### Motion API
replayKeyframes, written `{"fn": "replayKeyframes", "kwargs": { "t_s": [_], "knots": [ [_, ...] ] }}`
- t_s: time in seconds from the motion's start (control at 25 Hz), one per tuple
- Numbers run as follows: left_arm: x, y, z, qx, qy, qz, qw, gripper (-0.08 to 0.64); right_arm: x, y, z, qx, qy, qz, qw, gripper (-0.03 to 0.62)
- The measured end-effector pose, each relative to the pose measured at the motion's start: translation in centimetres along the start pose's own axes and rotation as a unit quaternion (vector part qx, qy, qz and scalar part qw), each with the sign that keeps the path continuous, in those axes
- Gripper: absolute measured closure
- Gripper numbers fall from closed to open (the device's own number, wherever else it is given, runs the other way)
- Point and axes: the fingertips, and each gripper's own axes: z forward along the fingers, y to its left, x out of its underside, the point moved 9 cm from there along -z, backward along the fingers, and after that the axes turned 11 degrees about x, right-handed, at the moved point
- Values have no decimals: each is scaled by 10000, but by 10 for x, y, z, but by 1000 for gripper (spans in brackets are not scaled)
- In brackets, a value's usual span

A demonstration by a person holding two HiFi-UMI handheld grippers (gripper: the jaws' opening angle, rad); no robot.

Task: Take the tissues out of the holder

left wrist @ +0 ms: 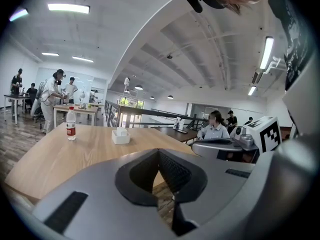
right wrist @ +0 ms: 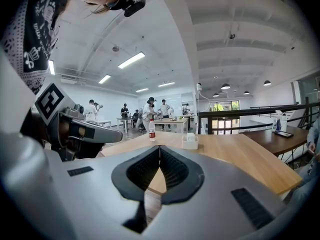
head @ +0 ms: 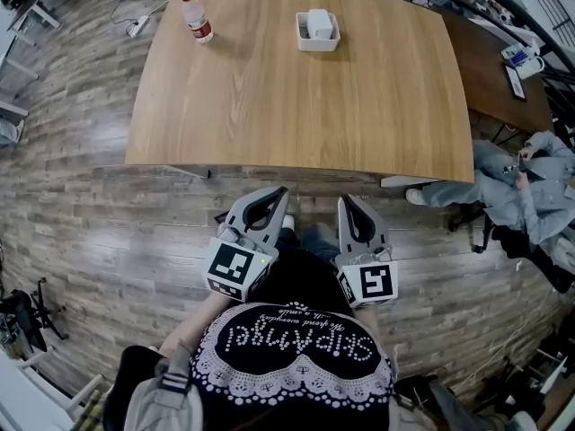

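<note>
In the head view the table (head: 296, 106) fills the upper half of the frame. The holder (head: 318, 34), a small white tray, stands near its far edge, just right of the top centre, with the tissues (head: 320, 22) upright inside it. A bottle (head: 197, 17) with a red label stands at the upper left of the tabletop, well apart from the holder.

Both grippers sit low in the centre of the frame, over the plank floor (head: 108, 232) on the near side of the table, well apart from the holder. The left gripper (head: 279, 194) is left of centre and the right gripper (head: 344, 202) is beside it, both pointing toward the table.

In the left gripper view the left gripper (left wrist: 159, 151) has its jaws closed tip to tip, with nothing between them. Beyond them the holder (left wrist: 120, 137) and tissues (left wrist: 120, 131) show small at middle left, the bottle (left wrist: 71, 124) further left, and the right gripper (left wrist: 220, 146) at the right.

In the right gripper view the right gripper (right wrist: 160, 148) is likewise closed and empty. The holder (right wrist: 190, 143) with its tissues (right wrist: 190, 136) lies just right of centre, the bottle (right wrist: 152, 130) just left of it, and the left gripper (right wrist: 85, 131) at the left edge.

A seated person (head: 517, 182) is at the right edge of the head view.
</note>
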Motion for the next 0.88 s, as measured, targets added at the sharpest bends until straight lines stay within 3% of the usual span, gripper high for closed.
{"fn": "replayKeyframes", "kwargs": {
  "t_s": [0.4,0.88],
  "knots": [
    [2,8,2,-162,-9,-220,9996,554,-2,-4,9,-107,59,-24,9999,583],
    [-8,15,47,-223,74,-300,9993,554,-7,-43,42,-296,164,-10,9994,583]
  ]
}}
